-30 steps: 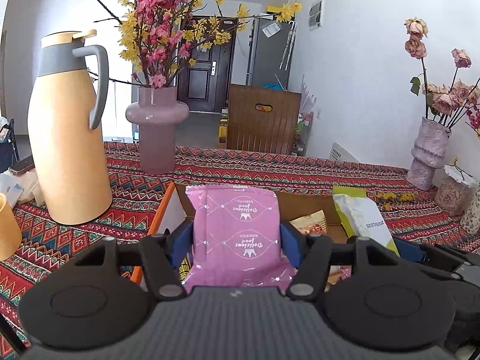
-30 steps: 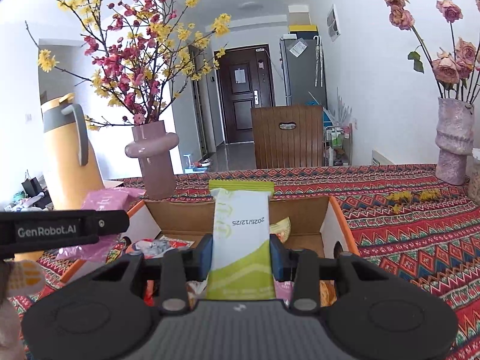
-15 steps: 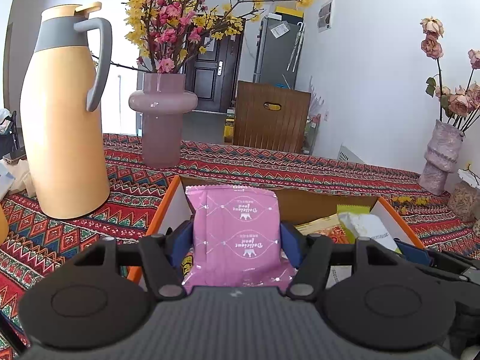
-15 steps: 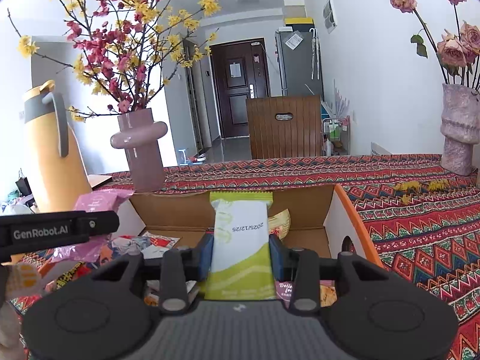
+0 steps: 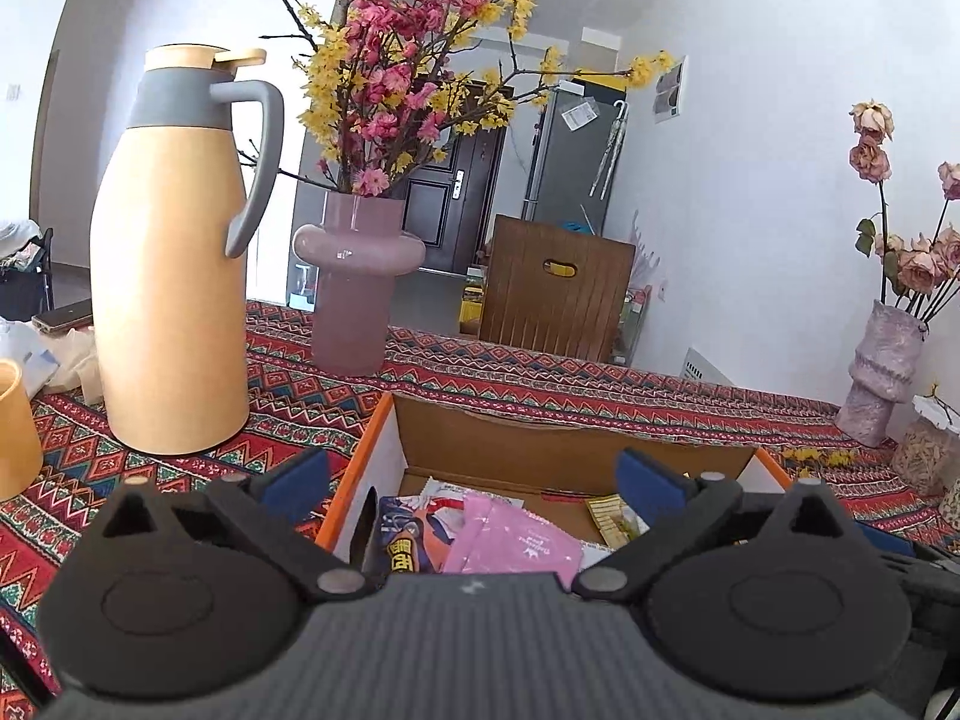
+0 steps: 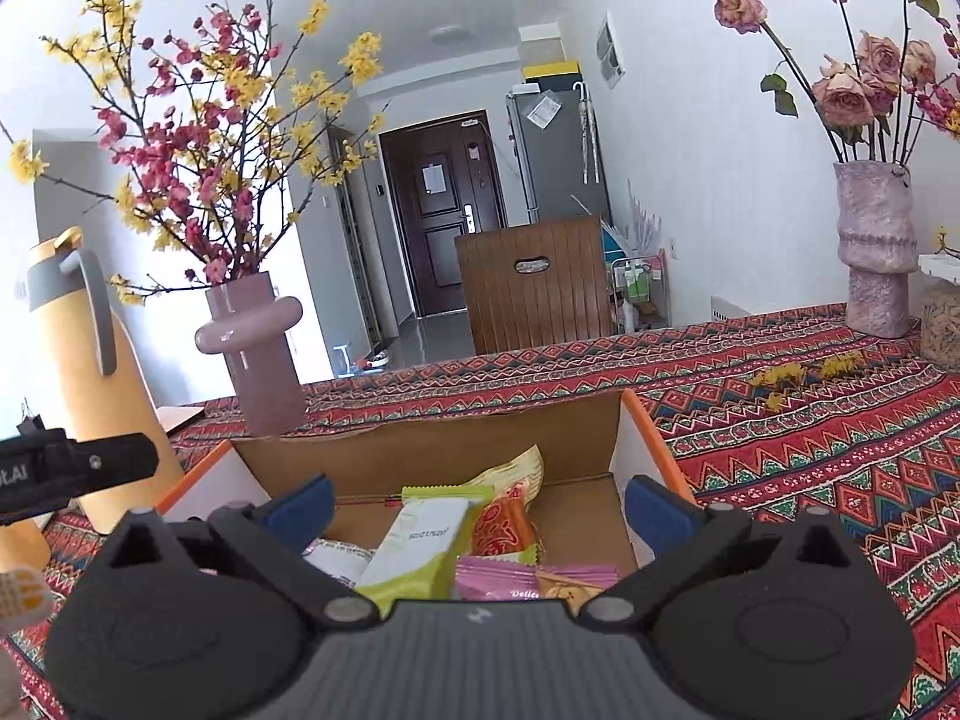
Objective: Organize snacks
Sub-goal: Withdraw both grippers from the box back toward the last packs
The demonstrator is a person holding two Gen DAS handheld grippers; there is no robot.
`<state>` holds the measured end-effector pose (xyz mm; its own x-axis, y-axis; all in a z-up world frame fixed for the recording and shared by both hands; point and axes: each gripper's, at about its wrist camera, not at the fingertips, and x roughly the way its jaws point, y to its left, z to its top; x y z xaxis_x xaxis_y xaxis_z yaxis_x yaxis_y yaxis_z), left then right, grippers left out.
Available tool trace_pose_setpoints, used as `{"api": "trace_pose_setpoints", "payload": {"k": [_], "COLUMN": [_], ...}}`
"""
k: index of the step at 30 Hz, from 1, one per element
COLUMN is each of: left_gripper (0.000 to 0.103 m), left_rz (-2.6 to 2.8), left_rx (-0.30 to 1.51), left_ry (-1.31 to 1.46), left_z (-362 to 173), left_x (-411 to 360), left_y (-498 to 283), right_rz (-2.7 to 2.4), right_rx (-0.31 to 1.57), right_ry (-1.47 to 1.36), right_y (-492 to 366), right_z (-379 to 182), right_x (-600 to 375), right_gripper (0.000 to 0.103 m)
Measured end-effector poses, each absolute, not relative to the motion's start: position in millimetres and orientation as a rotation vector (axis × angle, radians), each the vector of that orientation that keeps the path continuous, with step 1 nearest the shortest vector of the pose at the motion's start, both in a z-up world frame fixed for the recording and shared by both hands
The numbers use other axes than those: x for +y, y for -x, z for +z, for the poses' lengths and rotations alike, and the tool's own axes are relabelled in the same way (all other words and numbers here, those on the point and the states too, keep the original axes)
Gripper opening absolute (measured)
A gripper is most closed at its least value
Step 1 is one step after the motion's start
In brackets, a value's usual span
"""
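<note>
An orange-edged cardboard box (image 5: 576, 450) (image 6: 420, 438) on the patterned tablecloth holds several snack packets. My left gripper (image 5: 474, 477) hangs over its left half, jaws opening wide, blue pads (image 5: 300, 474) apart. The pink packet (image 5: 516, 543) lies loose in the box below them, touching neither pad. Over the box's right half my right gripper (image 6: 477, 501) is likewise opening wide. The green-and-white packet (image 6: 420, 546) lies tilted in the box among a red-orange packet (image 6: 501, 525) and pink ones (image 6: 504, 579), free of the pads.
A tall tan thermos jug (image 5: 174, 276) and a mauve vase of blossoms (image 5: 357, 282) stand left of the box. A tan cup (image 5: 15, 432) sits at the far left. A rough pink vase of roses (image 6: 876, 252) stands back right. A wooden chair back (image 6: 537, 282) is behind the table.
Both grippers went from shut on their packets to wide open. The pink packet and the green-and-white packet dropped into the box. Both views sank slightly toward the box.
</note>
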<state>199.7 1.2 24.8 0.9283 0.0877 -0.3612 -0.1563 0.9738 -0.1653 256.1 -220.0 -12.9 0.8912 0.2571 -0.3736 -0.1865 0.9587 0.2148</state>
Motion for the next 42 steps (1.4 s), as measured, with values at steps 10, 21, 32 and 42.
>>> {"api": "trace_pose_setpoints", "payload": {"k": [10,21,32,42], "left_gripper": [0.103,0.103,0.103,0.103], "left_rz": [0.146,0.160,0.152,0.158], "left_rx": [0.351,0.353,0.449,0.559], "left_ry": [0.211,0.208,0.177,0.191], "left_z": [36,52,30,2], "left_x": [2,12,28,45], "left_y": [-191,-150,-103,-70], "right_rz": [0.225,0.299,0.362,0.394], "right_rx": [0.383,0.383,0.563,0.716], "right_ry": [-0.170,-0.128,-0.100,-0.103], "right_y": [-250,-197,-143,-113], "right_z": [-2,16,-13,-43], "right_x": [-221,-215,-196,-178], "right_gripper": [0.103,0.103,0.103,0.103]}}
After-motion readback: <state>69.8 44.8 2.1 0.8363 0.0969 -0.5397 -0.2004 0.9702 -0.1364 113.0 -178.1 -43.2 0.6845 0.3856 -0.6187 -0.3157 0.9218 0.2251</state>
